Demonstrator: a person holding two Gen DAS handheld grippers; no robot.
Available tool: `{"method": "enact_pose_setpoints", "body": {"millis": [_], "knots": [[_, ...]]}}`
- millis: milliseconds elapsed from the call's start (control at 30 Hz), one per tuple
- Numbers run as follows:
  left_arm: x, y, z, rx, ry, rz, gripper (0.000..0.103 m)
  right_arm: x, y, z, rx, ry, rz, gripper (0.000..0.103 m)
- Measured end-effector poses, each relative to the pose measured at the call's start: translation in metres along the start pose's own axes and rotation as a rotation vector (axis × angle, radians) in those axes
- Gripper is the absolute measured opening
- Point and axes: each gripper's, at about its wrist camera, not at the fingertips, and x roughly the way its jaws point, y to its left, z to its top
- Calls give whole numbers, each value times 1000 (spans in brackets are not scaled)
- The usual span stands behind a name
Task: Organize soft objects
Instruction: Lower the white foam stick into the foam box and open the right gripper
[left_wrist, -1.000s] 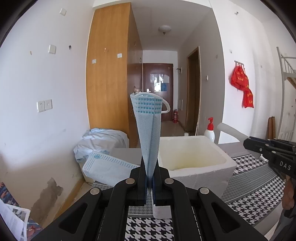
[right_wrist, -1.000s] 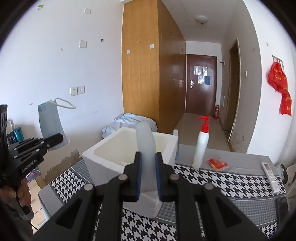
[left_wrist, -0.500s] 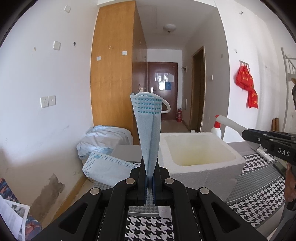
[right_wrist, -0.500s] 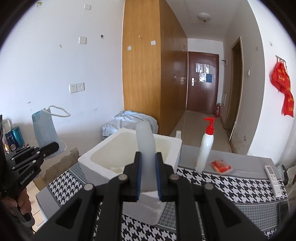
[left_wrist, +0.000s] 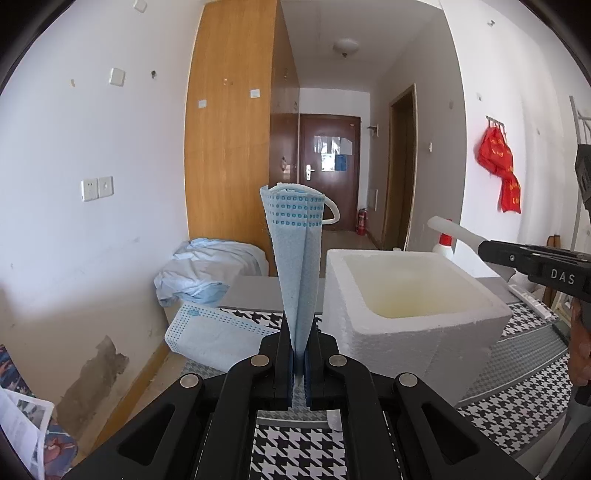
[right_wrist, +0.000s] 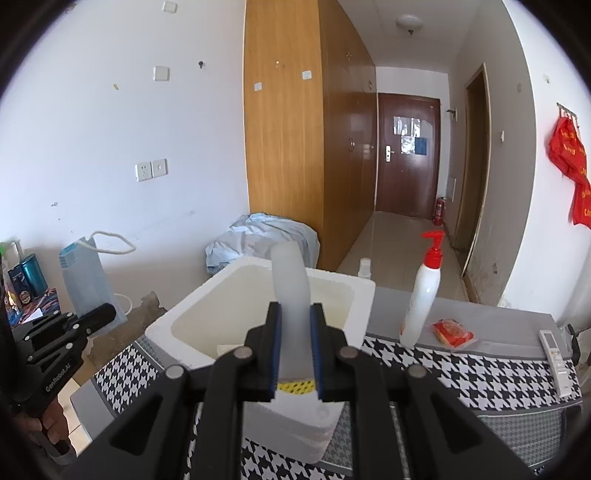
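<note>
I count two face masks: my left gripper (left_wrist: 300, 354) pinches one face mask (left_wrist: 296, 258) upright; the second mask (left_wrist: 218, 334) overhangs the counter (left_wrist: 524, 402) edge. My right gripper (right_wrist: 295, 354) pinches one translucent tube (right_wrist: 291, 291) above the foam box (right_wrist: 236, 321).

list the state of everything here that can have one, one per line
left gripper: shut on the blue face mask
blue face mask: folded, standing upright out of the jaws
right gripper: shut on the white tube
white tube: held upright over the foam box
foam box: open, no lid on it
second face mask: lying flat at the table edge
pump bottle: upright on the table
far door: closed
</note>
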Motion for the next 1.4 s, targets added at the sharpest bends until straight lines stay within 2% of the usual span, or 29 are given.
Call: {"method": "enact_pose_setpoints", "body": {"millis": [567,600,767,800,833,867,900,967,1267,1400], "knots": [[8,6,-8,-4,34,2,3,36,12,5,-5,67,8,17],[9,7,-9,-5,36,5,3,38,13,5,-3,71,10,21],[13,9,-9,-14,44,8,3,51,12,3,3,94,-3,25],[13,10,-10,-15,45,8,3,53,12,3,3,97,-2,27],[14,10,-10,-16,46,8,3,55,11,2,2,105,0,43],[15,11,-10,-18,47,9,3,58,12,3,4,112,1,53],[15,11,-11,-18,48,9,3,58,10,2,15,111,4,69],[16,12,-11,-18,48,12,3,55,6,3,46,93,19,83],[14,12,-9,-21,42,22,3,44,9,4,42,74,27,85],[10,10,-7,-23,36,20,3,36,9,4,45,59,30,97]]}}
